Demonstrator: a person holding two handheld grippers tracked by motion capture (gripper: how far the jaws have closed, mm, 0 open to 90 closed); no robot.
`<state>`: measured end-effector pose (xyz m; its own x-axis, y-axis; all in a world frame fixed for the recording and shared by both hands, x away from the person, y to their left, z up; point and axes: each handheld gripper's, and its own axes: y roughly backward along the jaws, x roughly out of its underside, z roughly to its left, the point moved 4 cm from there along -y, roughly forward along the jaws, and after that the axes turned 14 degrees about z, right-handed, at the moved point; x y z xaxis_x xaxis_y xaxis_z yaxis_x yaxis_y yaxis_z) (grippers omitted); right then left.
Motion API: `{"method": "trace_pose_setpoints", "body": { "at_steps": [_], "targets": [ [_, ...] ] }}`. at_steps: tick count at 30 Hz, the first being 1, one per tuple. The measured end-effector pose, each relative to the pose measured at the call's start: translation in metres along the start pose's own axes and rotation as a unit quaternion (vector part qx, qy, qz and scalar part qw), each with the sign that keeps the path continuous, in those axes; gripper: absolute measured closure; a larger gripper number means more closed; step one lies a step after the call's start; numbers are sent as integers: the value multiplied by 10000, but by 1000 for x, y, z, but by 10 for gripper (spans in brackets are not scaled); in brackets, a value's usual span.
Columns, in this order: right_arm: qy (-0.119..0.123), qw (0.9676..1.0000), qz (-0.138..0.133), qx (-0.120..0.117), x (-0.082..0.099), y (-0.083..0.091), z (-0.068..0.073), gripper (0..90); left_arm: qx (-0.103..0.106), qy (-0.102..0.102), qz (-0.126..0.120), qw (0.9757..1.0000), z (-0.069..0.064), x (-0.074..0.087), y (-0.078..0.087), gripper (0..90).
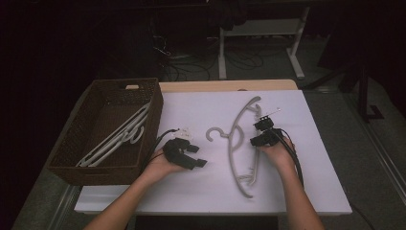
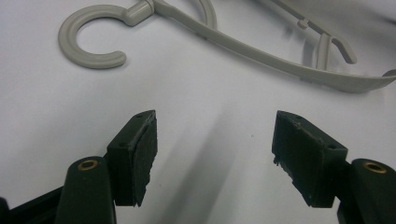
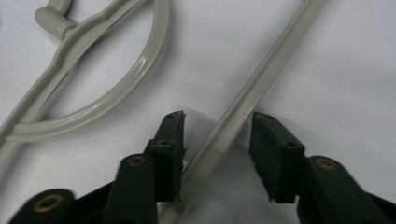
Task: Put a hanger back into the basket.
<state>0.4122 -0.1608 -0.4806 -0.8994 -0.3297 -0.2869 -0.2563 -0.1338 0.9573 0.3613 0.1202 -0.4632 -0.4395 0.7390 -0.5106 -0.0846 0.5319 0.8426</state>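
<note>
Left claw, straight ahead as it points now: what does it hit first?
Bare white table first, then the grey hanger: its hook and arm lie across the claw's line. The claw is open and holds nothing. How high it rides is unclear.

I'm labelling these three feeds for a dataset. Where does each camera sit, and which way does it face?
High view: above the person's side, looking forward and down on the white table; forearms, left gripper and right gripper show.
Left gripper view: rides the left gripper, looking along its open jaws at the grey hanger.
Right gripper view: rides the right gripper, jaws astride the hanger's straight bar.
All three views share that hanger; the basket holds more.
</note>
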Motion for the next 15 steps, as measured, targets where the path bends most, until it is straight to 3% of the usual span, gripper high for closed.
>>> {"method": "trace_pose_setpoints", "body": {
  "at_steps": [10, 13, 15],
  "targets": [
    [-96, 9999, 55, 11, -5, 1, -3, 696, -24, 2, -66, 10000, 0, 0, 3, 322],
    [20, 10000, 55, 72, -9, 2, -3, 775, -30, -8, -90, 10000, 0, -1, 3, 323],
    [235, 9997, 21, 19, -11, 3, -2, 796, -25, 4, -105, 9999, 0, -1, 4, 323]
  ]
}}
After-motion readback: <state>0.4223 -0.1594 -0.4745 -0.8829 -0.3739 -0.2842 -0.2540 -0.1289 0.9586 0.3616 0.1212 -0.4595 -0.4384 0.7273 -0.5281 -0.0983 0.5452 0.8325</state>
